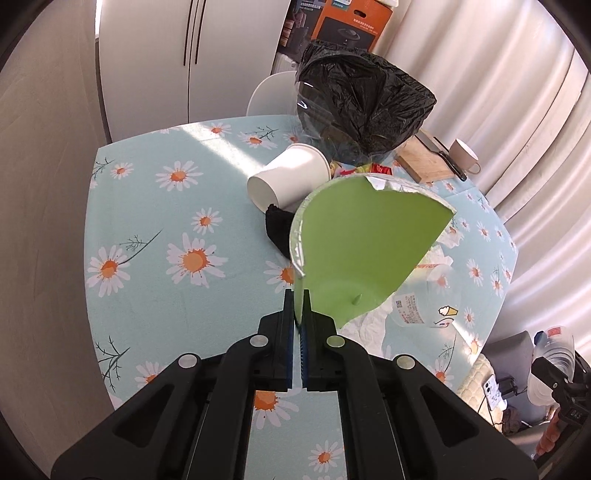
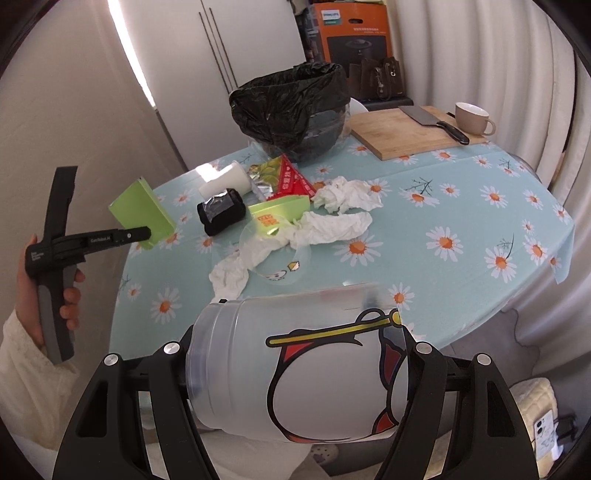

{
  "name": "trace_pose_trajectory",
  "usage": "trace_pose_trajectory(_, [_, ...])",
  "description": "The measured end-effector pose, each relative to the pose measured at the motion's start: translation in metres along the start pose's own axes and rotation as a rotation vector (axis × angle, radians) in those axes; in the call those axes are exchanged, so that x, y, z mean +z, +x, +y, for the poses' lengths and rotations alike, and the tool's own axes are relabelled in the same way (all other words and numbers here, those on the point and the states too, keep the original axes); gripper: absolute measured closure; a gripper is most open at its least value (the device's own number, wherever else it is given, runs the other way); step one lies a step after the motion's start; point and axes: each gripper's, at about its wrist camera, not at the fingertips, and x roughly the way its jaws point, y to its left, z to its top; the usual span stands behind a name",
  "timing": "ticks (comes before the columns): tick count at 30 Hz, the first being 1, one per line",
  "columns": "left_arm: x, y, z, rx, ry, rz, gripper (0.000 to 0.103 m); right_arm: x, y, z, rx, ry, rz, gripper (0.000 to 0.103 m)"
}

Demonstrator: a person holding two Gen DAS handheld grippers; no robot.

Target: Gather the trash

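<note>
The left hand-held gripper [image 1: 297,295] pinches a torn green carton piece [image 1: 369,243] by its edge, above the tabletop [image 1: 166,295] and short of the black-lined bin [image 2: 291,103]; so thin a hold could let it swing or slip. The right hand-held gripper [image 2: 295,369] clamps a frosted cartoon cup [image 2: 295,369], which may crush or squirt out. The orange box [image 2: 354,33] seems to read "PHILIPS"; the red wrapper [image 2: 293,179] shows Chinese print.
</note>
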Motion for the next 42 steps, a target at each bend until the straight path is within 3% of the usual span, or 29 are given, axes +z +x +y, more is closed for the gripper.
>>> trace_pose_trajectory(12, [0.068,0.004,0.01,0.037,-0.008,-0.017,0.1,0.089,0.019,-0.017,0.013,-0.063,-0.061,0.036])
trace_pose_trajectory(24, [0.146,0.012,0.005,0.006,-0.019,-0.063,0.1,0.188,0.056,-0.037,0.033,-0.136,-0.117,0.035])
trace_pose_trajectory(34, [0.211,0.013,-0.024,0.006,0.057,-0.101,0.1,0.276,0.099,-0.03,0.072,-0.269,-0.172,0.035])
trace_pose_trajectory(42, [0.267,0.045,-0.055,-0.003,0.171,-0.094,0.1,0.333,0.131,-0.024,0.132,-0.332,-0.227,0.035])
